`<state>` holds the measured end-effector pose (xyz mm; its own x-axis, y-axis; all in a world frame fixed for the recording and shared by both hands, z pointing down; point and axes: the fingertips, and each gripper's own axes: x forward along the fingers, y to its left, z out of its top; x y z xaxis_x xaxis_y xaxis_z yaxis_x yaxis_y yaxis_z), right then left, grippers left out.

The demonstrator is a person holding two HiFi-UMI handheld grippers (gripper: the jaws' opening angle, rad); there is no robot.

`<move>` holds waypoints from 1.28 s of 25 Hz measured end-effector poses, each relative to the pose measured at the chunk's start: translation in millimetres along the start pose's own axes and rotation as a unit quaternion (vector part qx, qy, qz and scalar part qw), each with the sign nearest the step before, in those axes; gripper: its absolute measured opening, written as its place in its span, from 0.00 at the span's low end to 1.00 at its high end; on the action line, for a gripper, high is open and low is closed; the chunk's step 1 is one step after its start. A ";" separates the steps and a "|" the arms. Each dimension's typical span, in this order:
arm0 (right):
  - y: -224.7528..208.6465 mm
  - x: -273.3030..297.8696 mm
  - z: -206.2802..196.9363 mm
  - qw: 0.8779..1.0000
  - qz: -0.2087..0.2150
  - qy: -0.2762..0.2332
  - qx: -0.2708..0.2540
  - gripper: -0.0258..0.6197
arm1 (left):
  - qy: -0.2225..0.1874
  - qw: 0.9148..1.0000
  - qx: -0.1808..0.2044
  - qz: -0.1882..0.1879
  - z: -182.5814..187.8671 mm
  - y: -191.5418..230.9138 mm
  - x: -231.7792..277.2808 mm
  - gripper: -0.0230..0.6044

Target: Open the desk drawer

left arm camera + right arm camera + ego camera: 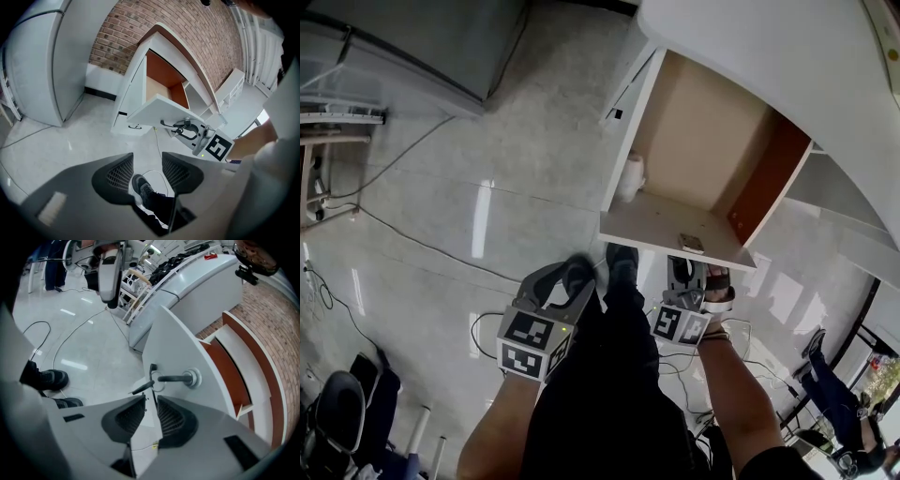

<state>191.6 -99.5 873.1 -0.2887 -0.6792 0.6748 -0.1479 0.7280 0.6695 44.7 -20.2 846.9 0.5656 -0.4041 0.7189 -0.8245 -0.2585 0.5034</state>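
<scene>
While pinching the pulled-out drawer front (187,341) just beside the key (176,378) with right gripper (150,397) almost closed, risks slipping off that thin edge; holds left gripper (147,157) wide, empty, short of it.

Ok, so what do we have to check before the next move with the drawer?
1. Drawer out of the desk: ok. The drawer stands well out of the desk.
2. Right tool's grip: ok. The right tool is shut on the drawer's front edge.
3. Left tool free: ok. The left tool is open with nothing in it; only a shoe and the floor show beyond.
4. Key clear of the tool: cannot tell. The key sticks out of the drawer's front just above the right tool, and its dangling part hangs close to one tip.
</scene>
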 end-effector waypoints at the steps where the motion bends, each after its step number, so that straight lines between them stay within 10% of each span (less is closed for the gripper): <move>1: 0.8 -1.2 0.4 1.000 0.004 -0.002 0.002 0.12 | -0.001 1.000 -0.001 0.000 -1.1 0.4 -0.7 0.36; 32: -26.5 -117.8 13.3 0.991 0.105 0.025 0.073 0.21 | -0.112 0.992 0.047 0.022 74.5 -11.9 -48.0 0.34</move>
<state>217.0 -37.6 771.7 -0.2803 -0.5128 0.8115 -0.2265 0.8568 0.4632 26.1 -63.1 770.7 0.5199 -0.5984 0.6096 -0.8520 -0.3125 0.4200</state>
